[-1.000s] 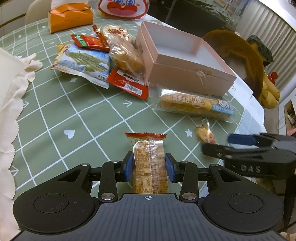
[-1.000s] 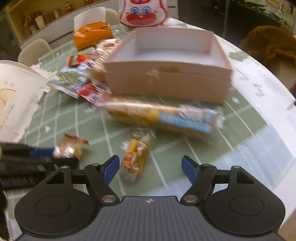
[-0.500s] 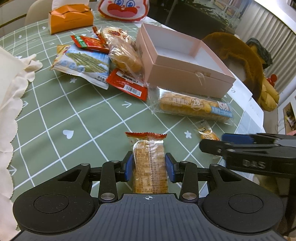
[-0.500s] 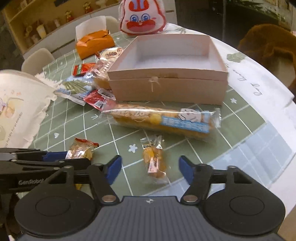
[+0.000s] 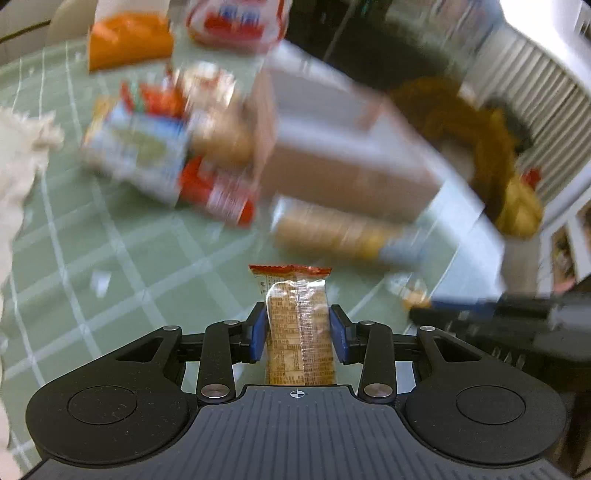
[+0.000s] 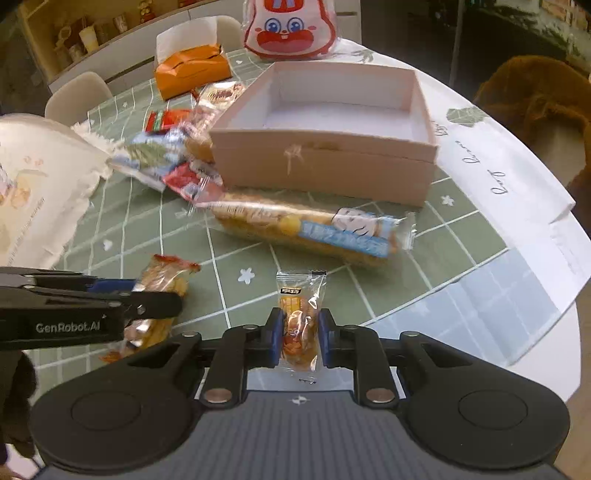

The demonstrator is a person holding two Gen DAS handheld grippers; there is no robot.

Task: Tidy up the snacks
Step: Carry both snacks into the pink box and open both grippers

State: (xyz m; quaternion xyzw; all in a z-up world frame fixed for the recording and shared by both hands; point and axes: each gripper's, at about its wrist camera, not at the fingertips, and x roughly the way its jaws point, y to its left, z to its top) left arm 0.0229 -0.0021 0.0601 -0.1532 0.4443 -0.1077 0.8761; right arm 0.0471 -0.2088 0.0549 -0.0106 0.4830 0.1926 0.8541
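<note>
Right gripper (image 6: 300, 334) grips a small clear-wrapped orange snack (image 6: 300, 325) between its blue pads; its jaws have just been closing, and the wrapper now stands pinched upright between them, its sealed end pointing away from me; I see it just off the green checked tablecloth (image 6: 417, 284). Left gripper (image 5: 298, 334) is clamped on a biscuit packet (image 5: 297, 325) with a red crimped top, held upright between its pads; from the right wrist view I see that same gripper coming in from the left edge with the packet in its jaws. Just beyond my small snack lies a long bread pack (image 6: 310, 230) with a blue label, flat on the cloth; behind it, touching or nearly so, sits the open pink box (image 6: 325, 166), nothing inside it that I can see. To the left of the box I see a loose heap of packets (image 6: 177, 155), red and blue among them; farther back an orange tissue box (image 6: 192, 70) and a rabbit-faced bag (image 6: 290, 27). The left wrist view is blurred beyond its own packet.
</note>
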